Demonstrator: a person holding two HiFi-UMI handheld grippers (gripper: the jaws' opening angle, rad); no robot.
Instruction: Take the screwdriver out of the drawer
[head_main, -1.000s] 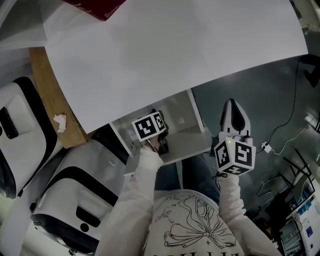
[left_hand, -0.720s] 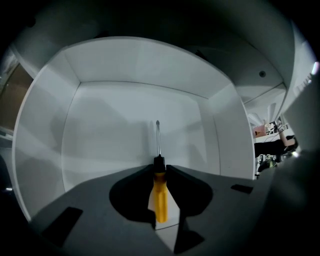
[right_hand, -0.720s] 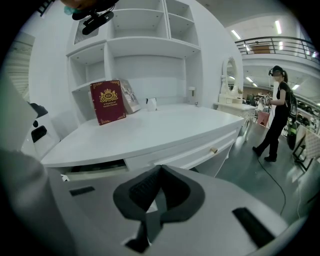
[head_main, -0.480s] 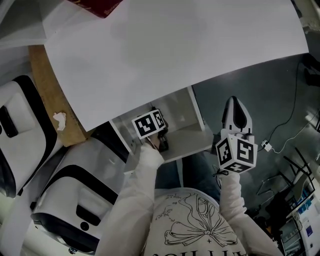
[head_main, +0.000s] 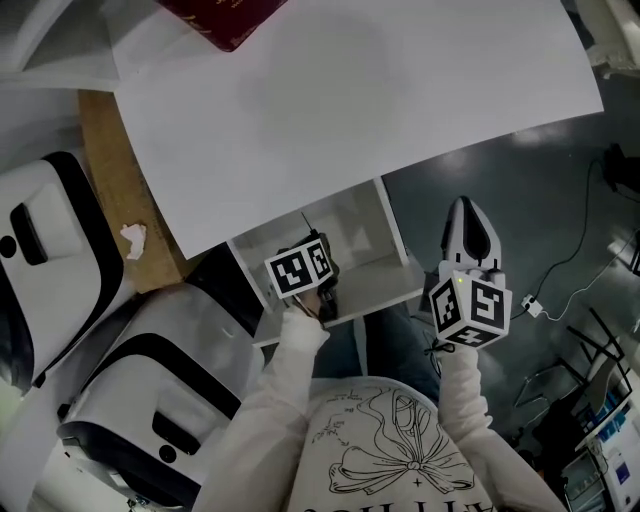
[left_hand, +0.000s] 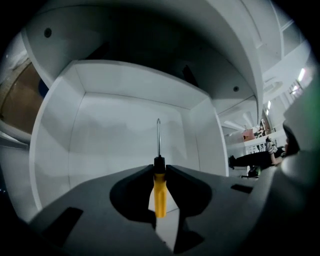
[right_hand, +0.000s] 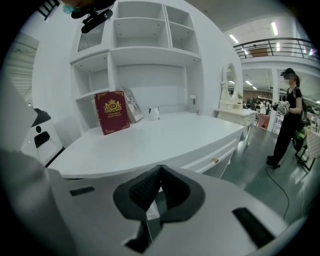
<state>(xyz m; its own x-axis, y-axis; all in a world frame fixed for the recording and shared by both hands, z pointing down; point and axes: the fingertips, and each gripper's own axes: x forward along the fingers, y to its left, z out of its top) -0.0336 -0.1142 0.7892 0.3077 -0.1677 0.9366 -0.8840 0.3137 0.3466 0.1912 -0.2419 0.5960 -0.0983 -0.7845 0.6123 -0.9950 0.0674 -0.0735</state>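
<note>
The white drawer (head_main: 392, 232) stands pulled out from under the desk top, and I look into its box (left_hand: 60, 130) in the left gripper view. My left gripper (left_hand: 159, 168) is shut on the screwdriver (left_hand: 159, 195). Its pads clamp the black collar above the yellow handle, and the thin metal shaft points on toward the drawer floor. In the head view this gripper's marker cube (head_main: 300, 270) hangs over the drawer's front part. My right gripper (right_hand: 159, 169) is shut and holds nothing. It hovers right of the drawer (head_main: 466, 215), over the grey floor.
The broad white desk top (head_main: 350, 100) carries a red book (head_main: 225, 15) at its far edge. White rounded seats (head_main: 150, 400) stand at the left. A cable (head_main: 570, 270) lies on the floor at the right. A person (right_hand: 287, 115) stands far off.
The left gripper has lifted a little inside the drawer with the screwdriver in it. The right gripper has hardly shifted. The head view has tilted slightly.
</note>
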